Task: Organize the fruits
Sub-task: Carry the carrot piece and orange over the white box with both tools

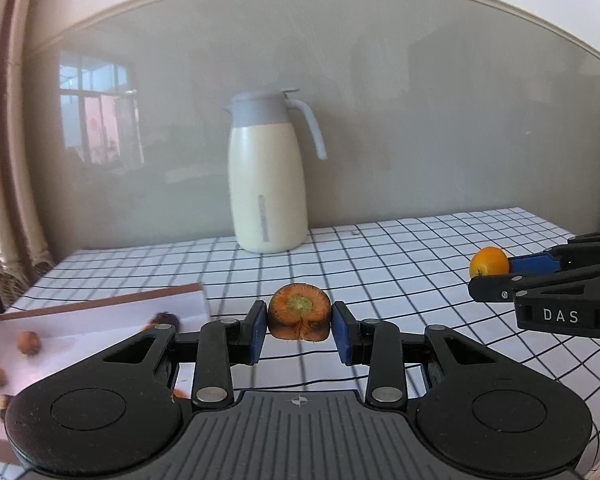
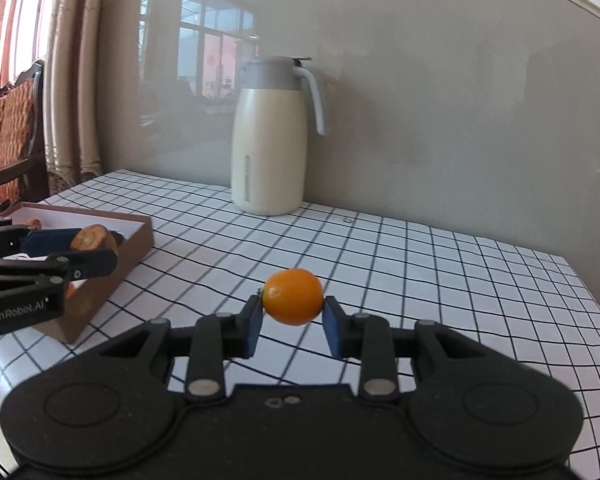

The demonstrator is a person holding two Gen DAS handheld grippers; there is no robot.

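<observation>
Left gripper (image 1: 299,326) is clamping a stiff carrot (image 1: 299,317) stub; right gripper (image 2: 292,320) is pinching a slippery kumquat (image 2: 293,297) across its middle.

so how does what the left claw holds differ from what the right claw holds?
The carrot piece in the left claw is a chunky stub with a flat cut face, greenish core and dark blemishes; the small orange fruit in the right claw is whole, round, smooth and glossy. The carrot is duller, the fruit brighter yellow-orange. Both are pinched between blue pads, clear of the checked tablecloth.
</observation>
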